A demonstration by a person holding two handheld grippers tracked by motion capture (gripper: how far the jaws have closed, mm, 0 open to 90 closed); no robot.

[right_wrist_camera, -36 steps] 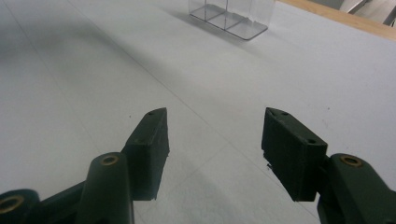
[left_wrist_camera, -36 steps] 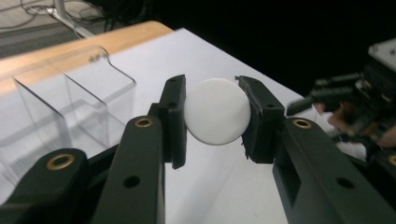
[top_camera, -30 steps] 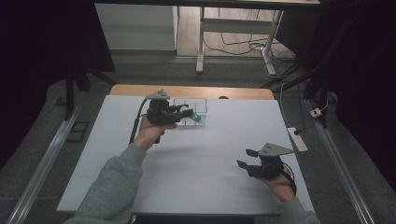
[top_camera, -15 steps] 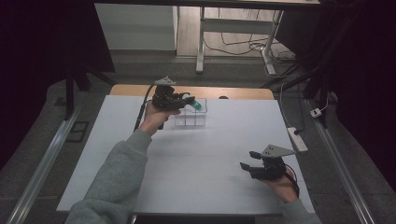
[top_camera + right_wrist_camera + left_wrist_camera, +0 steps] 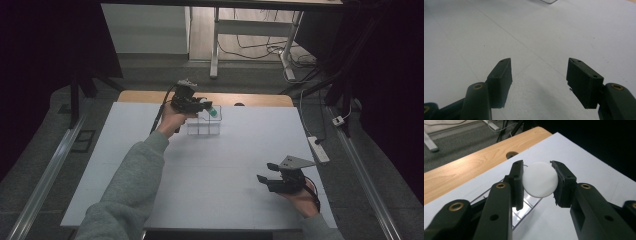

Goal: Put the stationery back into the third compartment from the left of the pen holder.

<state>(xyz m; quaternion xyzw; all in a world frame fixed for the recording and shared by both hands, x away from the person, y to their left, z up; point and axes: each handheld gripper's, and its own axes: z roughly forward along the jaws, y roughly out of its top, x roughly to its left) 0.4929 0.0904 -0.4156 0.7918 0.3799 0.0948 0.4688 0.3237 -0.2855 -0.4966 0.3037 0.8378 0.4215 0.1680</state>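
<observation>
A white table (image 5: 210, 165) fills the middle of the high view, with a person seated at its near edge holding a two-jaw gripper in each hand. The left gripper (image 5: 200, 106) is stretched out to the far side of the table, above a small clear plastic rack (image 5: 204, 127) split into compartments. Its jaws are closed on a white-capped bottle (image 5: 540, 179), which lies sideways between them and shows teal (image 5: 212, 111) at its far end in the high view. In the left gripper view the pads press on the two sides of the round white cap, so the bottle is lifted clear of the table and hangs over the rack's edge, likely so that it can be lowered into one of the compartments. Which compartment lies beneath it cannot be told. Beyond the rack runs the bare wooden edge of a desk (image 5: 461, 167) with a round cable hole.

The right gripper (image 5: 268, 176) rests low over the near right part of the table, well apart from the rack. Its jaws stand apart with nothing between them, just bare white tabletop below, as if waiting its turn while the left hand works
</observation>
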